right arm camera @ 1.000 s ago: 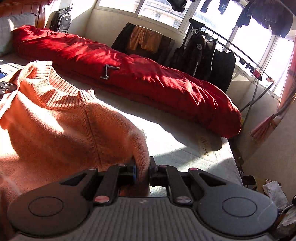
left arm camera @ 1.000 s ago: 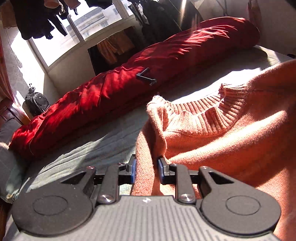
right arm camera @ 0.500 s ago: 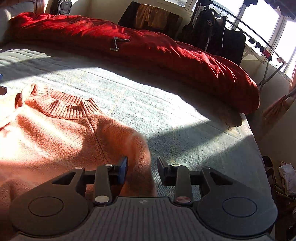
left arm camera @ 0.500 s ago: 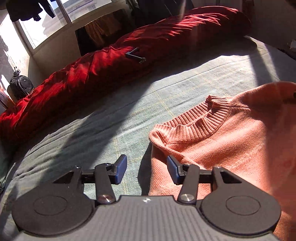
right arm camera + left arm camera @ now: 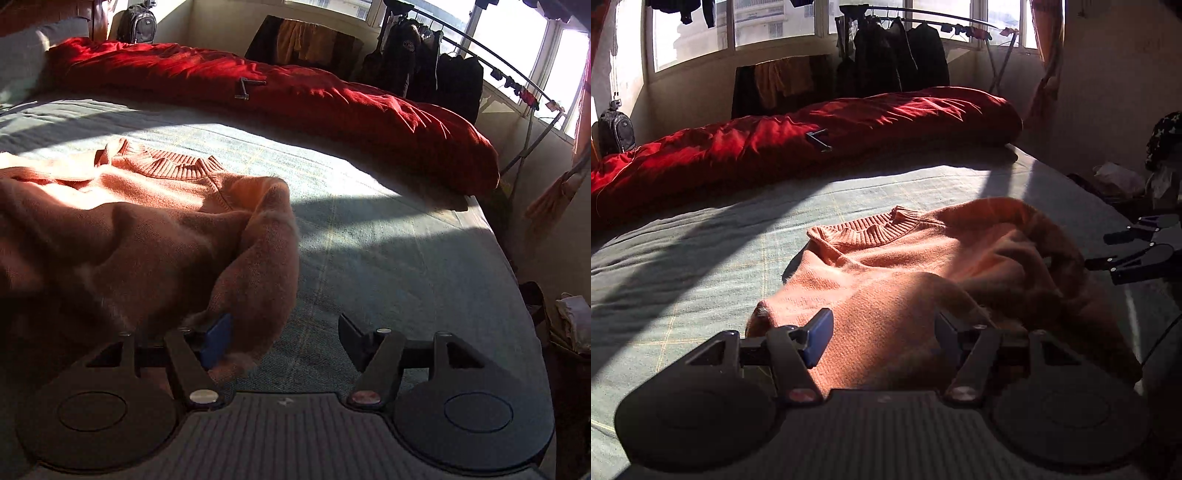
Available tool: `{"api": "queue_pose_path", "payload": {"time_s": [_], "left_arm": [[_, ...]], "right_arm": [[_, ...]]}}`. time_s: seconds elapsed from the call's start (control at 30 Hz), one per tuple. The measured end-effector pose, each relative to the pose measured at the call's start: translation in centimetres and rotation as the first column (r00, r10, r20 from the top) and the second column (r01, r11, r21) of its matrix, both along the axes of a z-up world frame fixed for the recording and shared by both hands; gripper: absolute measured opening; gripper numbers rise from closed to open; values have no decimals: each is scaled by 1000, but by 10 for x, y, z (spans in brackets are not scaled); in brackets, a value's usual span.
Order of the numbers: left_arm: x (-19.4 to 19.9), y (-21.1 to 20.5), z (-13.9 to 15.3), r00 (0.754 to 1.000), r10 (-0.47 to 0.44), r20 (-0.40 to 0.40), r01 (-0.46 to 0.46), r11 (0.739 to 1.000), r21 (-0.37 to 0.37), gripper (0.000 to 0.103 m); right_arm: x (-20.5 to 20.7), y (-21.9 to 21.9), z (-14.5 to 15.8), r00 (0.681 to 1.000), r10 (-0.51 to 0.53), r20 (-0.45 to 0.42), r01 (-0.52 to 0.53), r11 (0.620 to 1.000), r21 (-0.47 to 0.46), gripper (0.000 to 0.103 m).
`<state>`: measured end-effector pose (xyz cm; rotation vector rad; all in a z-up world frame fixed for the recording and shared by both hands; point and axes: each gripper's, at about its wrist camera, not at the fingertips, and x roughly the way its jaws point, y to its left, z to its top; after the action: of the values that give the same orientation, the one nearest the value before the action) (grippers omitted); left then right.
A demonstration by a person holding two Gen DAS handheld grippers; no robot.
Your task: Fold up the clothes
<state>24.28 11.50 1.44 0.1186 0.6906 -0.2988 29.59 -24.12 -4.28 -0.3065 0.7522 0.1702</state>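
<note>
An orange knit sweater (image 5: 905, 266) lies crumpled on the grey-green bed sheet (image 5: 701, 258), ribbed collar toward the far side. My left gripper (image 5: 882, 336) hovers over its near edge; its jaws are opening, with fabric below the gap and neither pad pressing it. In the right wrist view the sweater (image 5: 147, 229) fills the left half. My right gripper (image 5: 284, 339) is also opening; a raised fold of sleeve leans against its left, blue pad, while the other finger stands clear over the sheet. The right gripper (image 5: 1108, 251) also shows at the left wrist view's right edge.
A rolled red duvet (image 5: 849, 125) runs along the bed's far side with a small metal crank (image 5: 820, 140) on it. Behind it are a clothes rack with dark jackets (image 5: 897, 62) and windows. A backpack (image 5: 615, 133) stands at the far left. Clutter sits beyond the bed's right edge (image 5: 572, 321).
Both grippers were shut on the sweater's shoulders and have let go. Their jaws have spread, the sweater has dropped onto the bed, and both grippers have drawn back toward its near side.
</note>
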Motion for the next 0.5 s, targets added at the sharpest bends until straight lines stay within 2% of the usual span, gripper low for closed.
{"api": "queue_pose_path", "payload": {"time_s": [0.07, 0.17, 0.23, 0.37, 0.43, 0.5], "left_arm": [[-17, -15, -6, 1000, -7, 0, 7, 1000, 0, 70], [-26, -33, -20, 999, 6, -51, -7, 1000, -20, 70], [-28, -45, -30, 997, 20, -70, -21, 1000, -7, 70], [-34, -69, -44, 998, 46, -43, -42, 995, 94, 69], [-39, -83, -53, 997, 71, -14, -68, 980, 185, 66], [-42, -88, -56, 996, 91, -2, -89, 975, 205, 66]], "right_arm": [[-12, -5, 0, 1000, -29, -1, 29, 998, 48, 75], [-25, -11, 0, 998, -54, -15, 55, 990, 131, 76], [-29, -10, 0, 998, -55, -22, 58, 987, 151, 76], [-32, -8, 3, 1000, -20, -23, 24, 987, 157, 76], [-34, -7, 7, 1000, 2, -10, 0, 988, 152, 79], [-36, -9, 8, 1000, 12, -5, -11, 987, 162, 80]]}}
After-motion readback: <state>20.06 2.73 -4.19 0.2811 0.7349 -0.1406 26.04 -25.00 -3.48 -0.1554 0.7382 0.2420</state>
